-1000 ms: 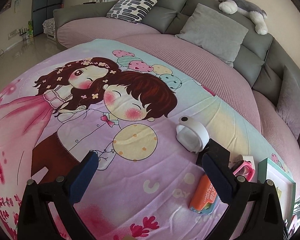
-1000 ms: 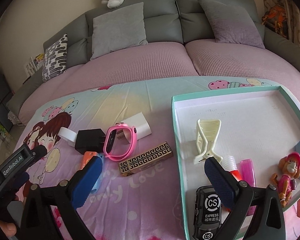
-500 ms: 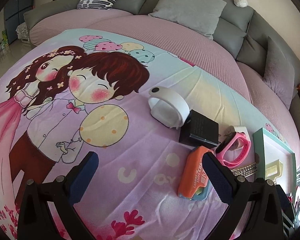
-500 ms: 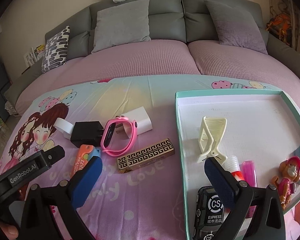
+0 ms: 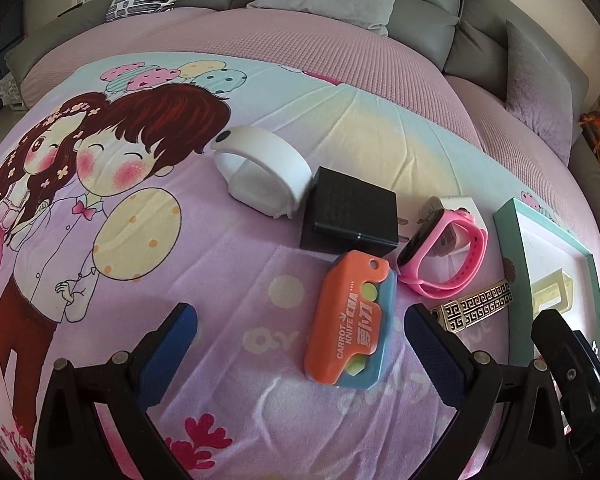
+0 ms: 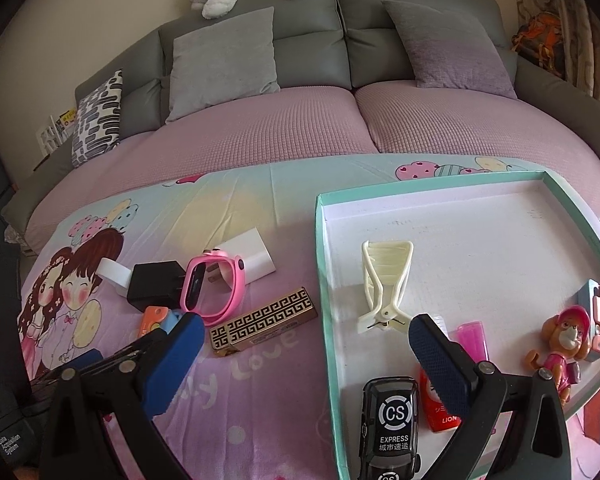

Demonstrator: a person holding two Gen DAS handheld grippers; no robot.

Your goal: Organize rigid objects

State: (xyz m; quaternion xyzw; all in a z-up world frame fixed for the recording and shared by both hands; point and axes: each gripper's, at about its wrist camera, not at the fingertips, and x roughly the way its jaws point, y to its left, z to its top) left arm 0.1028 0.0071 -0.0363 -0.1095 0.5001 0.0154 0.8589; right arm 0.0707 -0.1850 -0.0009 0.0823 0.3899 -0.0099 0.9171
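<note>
So both hand-held grippers are just hanging over the cartoon blanket on the sofa with nothing in them. In the left wrist view the left hand-held gripper has its blue pads spread wide apart, low in the frame, and going left to right across the middle you get a white wristband standing on its edge, a black charger block touching its right side, then the orange carrot knife lying flat just below the charger, orange shell over a light blue base with green dots and "CARROT KNIFE" printed on it. It sits between the pads but closer to the right one, not touched. Next is a pink smartwatch propped on its strap with its dark screen facing left, a white box behind it, and a black and gold patterned box below it at lower right. The teal-rimmed tray peeks in at the right edge. In the right wrist view the right hand-held gripper is also wide open, empty, hovering at the bottom over the tray's left rim. The tray fills the right half of that frame and holds a cream hair clip, a black toy car marked "CS EXPRESS", a red tube, a pink translucent piece, a pup figure in pink, and a small blue box at the far right.
</note>
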